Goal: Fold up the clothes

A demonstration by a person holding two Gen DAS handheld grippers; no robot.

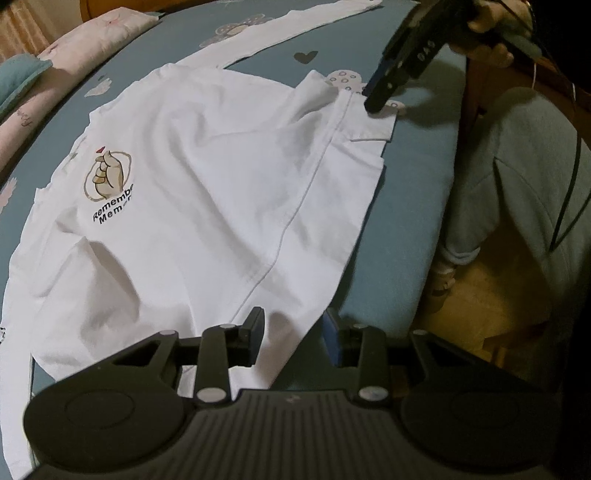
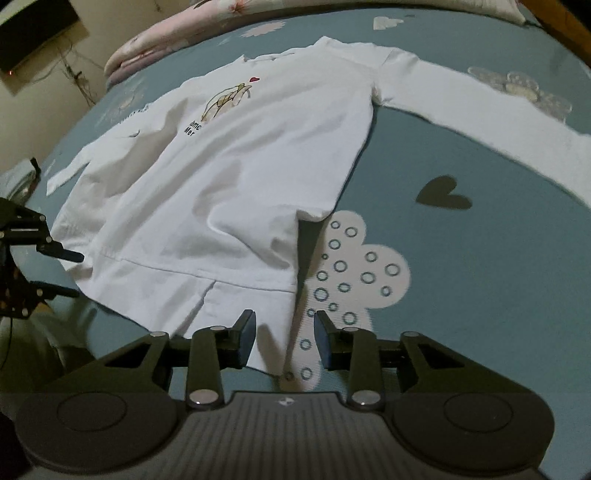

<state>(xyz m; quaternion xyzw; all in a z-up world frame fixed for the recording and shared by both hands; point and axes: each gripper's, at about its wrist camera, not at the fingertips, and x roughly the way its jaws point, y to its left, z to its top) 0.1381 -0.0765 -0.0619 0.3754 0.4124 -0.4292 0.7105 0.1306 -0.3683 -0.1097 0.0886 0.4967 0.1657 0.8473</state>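
Note:
A white long-sleeved shirt (image 1: 207, 177) (image 2: 229, 177) with a hand print and black lettering lies face up on a blue patterned bedsheet (image 2: 461, 277). One sleeve (image 2: 480, 122) stretches out sideways. My left gripper (image 1: 293, 332) is open at one hem corner, with the cloth's edge lying between its fingers. It also shows at the left edge of the right wrist view, left gripper (image 2: 74, 273). My right gripper (image 2: 284, 332) is open over the other hem corner, cloth under its left finger. From the left wrist view the right gripper (image 1: 373, 105), in a hand, tips down onto that corner.
A pink floral quilt (image 1: 66, 48) (image 2: 177, 26) lies along the head of the bed. The person in grey clothing (image 1: 517, 177) stands against the bed's near edge, over a yellowish floor (image 1: 487, 295). A dark screen (image 2: 33, 33) hangs on the wall.

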